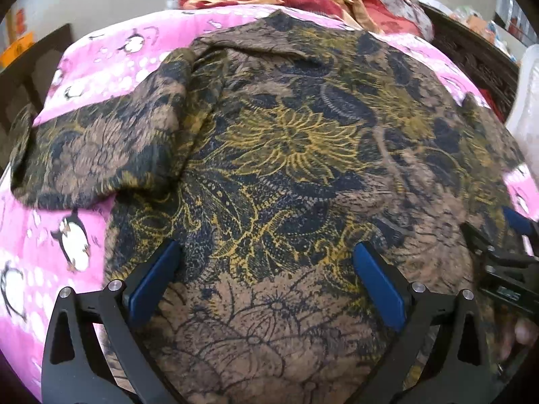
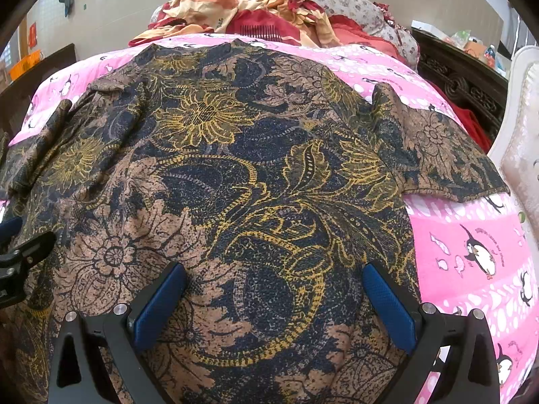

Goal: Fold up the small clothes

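While both tools are hovering over the near hem, a brown, navy and gold floral shirt [image 1: 286, 155] is lying spread flat on a pink penguin-print bedcover [image 1: 101, 60]. Left gripper [image 1: 266, 269] is sitting with its blue pads [image 1: 153, 279] spread wide, nothing between them, patterned fabric showing in the gap. Right gripper [image 2: 274, 289] is likewise standing wide apart and empty over the lower body of the shirt [image 2: 235, 168]. In the left wrist view, the left sleeve [image 1: 94, 155] is lying out to the side, its cuff edge reaching the bedcover's left edge; pink cover is showing bare below that sleeve. In the right wrist view, the right sleeve [image 2: 444, 155] is extending toward a white padded headboard [image 2: 518, 141], with a broad strip of bare bedcover [image 2: 471, 252] beside the shirt's right side seam. Collar edge is lying near the far side of the cover, just short of a red and cream crumpled blanket [image 2: 256, 13]. Right gripper's black frame [image 1: 505, 262] is showing at the right margin of the left view, near the shirt's right edge.
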Tool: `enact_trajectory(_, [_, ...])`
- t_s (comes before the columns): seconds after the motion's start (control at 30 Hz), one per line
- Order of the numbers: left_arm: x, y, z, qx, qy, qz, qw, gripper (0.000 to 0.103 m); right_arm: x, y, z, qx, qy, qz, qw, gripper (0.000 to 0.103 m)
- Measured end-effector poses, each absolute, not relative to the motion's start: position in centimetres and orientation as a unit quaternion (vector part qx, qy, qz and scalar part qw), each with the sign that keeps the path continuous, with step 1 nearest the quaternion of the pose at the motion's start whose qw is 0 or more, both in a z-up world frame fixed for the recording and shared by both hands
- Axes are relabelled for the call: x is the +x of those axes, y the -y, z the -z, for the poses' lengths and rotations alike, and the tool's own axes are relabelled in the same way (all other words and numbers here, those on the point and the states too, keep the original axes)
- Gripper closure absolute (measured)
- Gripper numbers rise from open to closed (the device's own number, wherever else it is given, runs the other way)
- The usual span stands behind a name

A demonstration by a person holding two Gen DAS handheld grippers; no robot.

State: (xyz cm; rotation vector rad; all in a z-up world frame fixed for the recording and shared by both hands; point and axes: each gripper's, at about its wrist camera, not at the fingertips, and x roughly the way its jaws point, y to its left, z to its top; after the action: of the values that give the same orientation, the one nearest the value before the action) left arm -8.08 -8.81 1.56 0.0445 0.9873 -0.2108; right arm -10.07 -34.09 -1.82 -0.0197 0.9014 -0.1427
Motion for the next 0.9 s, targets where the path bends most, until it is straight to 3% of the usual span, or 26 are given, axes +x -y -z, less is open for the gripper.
enact_trajectory(0.27, [-2.0,-3.5,-10.3,0.035,-0.379,-0.046,0.924,0.0,-10.0,34.1,1.8,-0.01,-0.435,0.069,0.898,0.0])
enact_trajectory(0.47, [3.9,-12.8,-8.1,0.032,-0.418,-0.166,0.893,0.003,-10.0,34.1,1.8,-0.008,-0.434,0.069,0.898,0.0])
enact_trajectory(0.53, [5.2,-15.3,-6.5,0.021,-0.444,-0.183,0.877,0.015,-10.0,34.2,1.8,-0.008,-0.434,0.069,0.898,0.0])
enact_trajectory(0.63, [6.8,-18.3,-3.9,-0.008,-0.488,-0.193,0.851,0.044,-10.0,34.1,1.8,-0.009,-0.435,0.069,0.898,0.0])
enact_trajectory(0.7, [6.3,-20.0,-3.7,-0.044,-0.48,-0.183,0.857,0.07,-10.0,34.1,1.8,-0.009,-0.434,0.07,0.898,0.0])
enact_trajectory(0.77, [4.9,-22.1,-4.6,-0.092,-0.455,-0.166,0.87,0.091,-10.0,34.1,1.8,-0.008,-0.434,0.069,0.898,0.0])
enact_trajectory(0.9, [1.4,-25.7,-5.9,-0.139,-0.398,-0.149,0.894,0.091,-10.0,34.1,1.8,-0.009,-0.434,0.07,0.898,0.0])
